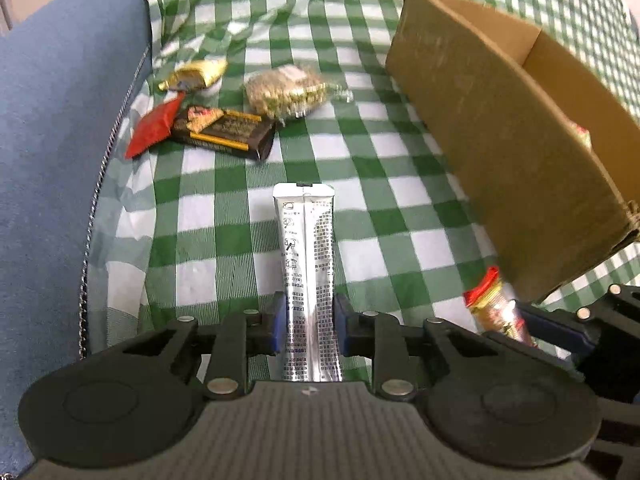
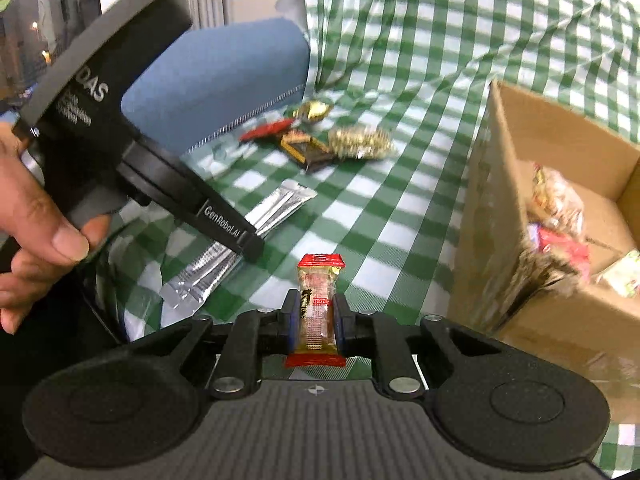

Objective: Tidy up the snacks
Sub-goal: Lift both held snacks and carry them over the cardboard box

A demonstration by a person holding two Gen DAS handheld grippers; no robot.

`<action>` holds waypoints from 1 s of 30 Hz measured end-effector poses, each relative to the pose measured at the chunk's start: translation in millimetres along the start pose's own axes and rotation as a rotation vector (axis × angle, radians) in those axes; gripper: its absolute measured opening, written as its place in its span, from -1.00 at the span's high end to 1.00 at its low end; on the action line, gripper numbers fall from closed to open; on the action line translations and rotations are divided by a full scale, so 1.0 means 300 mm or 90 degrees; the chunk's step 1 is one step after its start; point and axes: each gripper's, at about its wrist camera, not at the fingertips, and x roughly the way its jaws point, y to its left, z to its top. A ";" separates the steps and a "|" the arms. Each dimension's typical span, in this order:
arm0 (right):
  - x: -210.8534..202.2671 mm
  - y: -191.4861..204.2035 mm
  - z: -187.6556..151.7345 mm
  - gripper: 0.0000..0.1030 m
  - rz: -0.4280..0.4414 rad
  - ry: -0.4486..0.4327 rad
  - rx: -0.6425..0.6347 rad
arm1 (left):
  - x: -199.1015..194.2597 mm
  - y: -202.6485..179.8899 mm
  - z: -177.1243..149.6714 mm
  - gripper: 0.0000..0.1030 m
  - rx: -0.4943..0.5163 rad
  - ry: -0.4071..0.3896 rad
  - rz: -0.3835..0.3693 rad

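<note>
Gathering loose snacks off the green checked cloth (image 1: 224,216) into the cardboard box (image 1: 500,160) at the right. Left gripper (image 1: 308,322) set around the silver stick sachet (image 1: 306,264), blue pads at both long edges, apparently clenched on it near its near end; from the right wrist view the sachet (image 2: 240,236) seems to lie on the cloth or barely off it, hard to tell which. No earlier picture given, so nothing said of jaw motion. Right gripper (image 2: 316,320) clenched on a small red-and-gold wrapped candy (image 2: 318,304), held clear of the cloth, near the box's near-left corner. Box open at the top, already holding several wrapped snacks (image 2: 560,220). Still on the cloth at the far left, beside the blue cushion (image 1: 60,140): a red packet (image 1: 154,128), a gold-foil piece (image 1: 196,74), a dark chocolate bar (image 1: 228,132) and a clear bag of pale pieces (image 1: 284,90), all close together.

Step in hand, by judgement: carrying two picked items to the box. Next move likely calls for raising the candy over the box wall (image 2: 496,184), then letting go above the pile inside; same for the sachet, which needs lifting level so its long free end clears the wall. Risk: the thin sachet slipping or swinging in a grip near one end.
</note>
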 end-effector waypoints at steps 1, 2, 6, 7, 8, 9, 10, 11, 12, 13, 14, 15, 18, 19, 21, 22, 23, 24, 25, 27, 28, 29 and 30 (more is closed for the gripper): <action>-0.015 -0.001 0.003 0.66 -0.002 -0.012 0.000 | -0.010 0.005 0.000 0.48 -0.004 -0.009 -0.004; -0.030 -0.002 0.005 0.66 -0.003 -0.024 0.000 | -0.019 0.011 -0.001 0.48 -0.009 -0.018 -0.007; -0.095 -0.008 0.012 0.66 -0.011 -0.070 -0.008 | -0.045 0.038 -0.002 0.48 -0.037 -0.042 -0.013; -0.107 -0.007 0.010 0.66 -0.015 -0.076 -0.013 | -0.047 0.042 -0.003 0.48 -0.041 -0.045 -0.014; -0.118 -0.005 0.007 0.66 -0.021 -0.082 -0.019 | -0.049 0.045 -0.003 0.48 -0.045 -0.048 -0.015; -0.126 -0.005 0.005 0.66 -0.025 -0.085 -0.025 | -0.052 0.047 -0.003 0.48 -0.047 -0.051 -0.016; -0.133 -0.006 0.003 0.66 -0.027 -0.088 -0.028 | -0.054 0.048 -0.003 0.48 -0.049 -0.054 -0.018; -0.139 -0.007 0.002 0.66 -0.028 -0.091 -0.030 | -0.055 0.049 -0.003 0.48 -0.050 -0.056 -0.018; -0.147 -0.008 0.003 0.66 -0.030 -0.095 -0.033 | -0.057 0.049 -0.003 0.48 -0.050 -0.058 -0.019; -0.157 -0.010 0.003 0.66 -0.032 -0.100 -0.036 | -0.059 0.049 -0.004 0.48 -0.050 -0.060 -0.020; -0.168 -0.015 0.005 0.66 -0.032 -0.105 -0.036 | -0.060 0.049 -0.005 0.48 -0.050 -0.062 -0.020; -0.179 -0.021 0.007 0.66 -0.032 -0.111 -0.035 | -0.062 0.050 -0.006 0.48 -0.052 -0.064 -0.022; -0.212 -0.042 0.013 0.66 -0.040 -0.126 -0.029 | -0.063 0.059 -0.008 0.48 -0.061 -0.067 -0.027; -0.222 -0.049 0.014 0.66 -0.044 -0.130 -0.027 | -0.063 0.063 -0.008 0.48 -0.064 -0.068 -0.029; -0.237 -0.060 0.017 0.66 -0.051 -0.136 -0.023 | -0.064 0.065 -0.008 0.48 -0.069 -0.071 -0.032; -0.244 -0.067 0.020 0.66 -0.054 -0.140 -0.021 | -0.065 0.064 -0.008 0.48 -0.070 -0.073 -0.033; -0.251 -0.074 0.023 0.66 -0.058 -0.143 -0.018 | -0.066 0.064 -0.007 0.48 -0.071 -0.075 -0.034; -0.258 -0.083 0.028 0.66 -0.060 -0.147 -0.014 | -0.068 0.062 -0.008 0.48 -0.071 -0.077 -0.035; -0.268 -0.093 0.032 0.66 -0.062 -0.152 -0.009 | -0.070 0.061 -0.008 0.48 -0.071 -0.079 -0.036; -0.289 -0.110 0.045 0.66 -0.068 -0.164 -0.002 | -0.072 0.060 -0.008 0.48 -0.071 -0.083 -0.037; -0.304 -0.125 0.054 0.66 -0.071 -0.172 0.006 | -0.073 0.061 -0.009 0.48 -0.072 -0.085 -0.038; -0.318 -0.144 0.065 0.66 -0.074 -0.180 0.014 | -0.073 0.061 -0.009 0.48 -0.073 -0.086 -0.038; -0.332 -0.160 0.075 0.66 -0.078 -0.188 0.020 | -0.073 0.062 -0.010 0.48 -0.074 -0.088 -0.039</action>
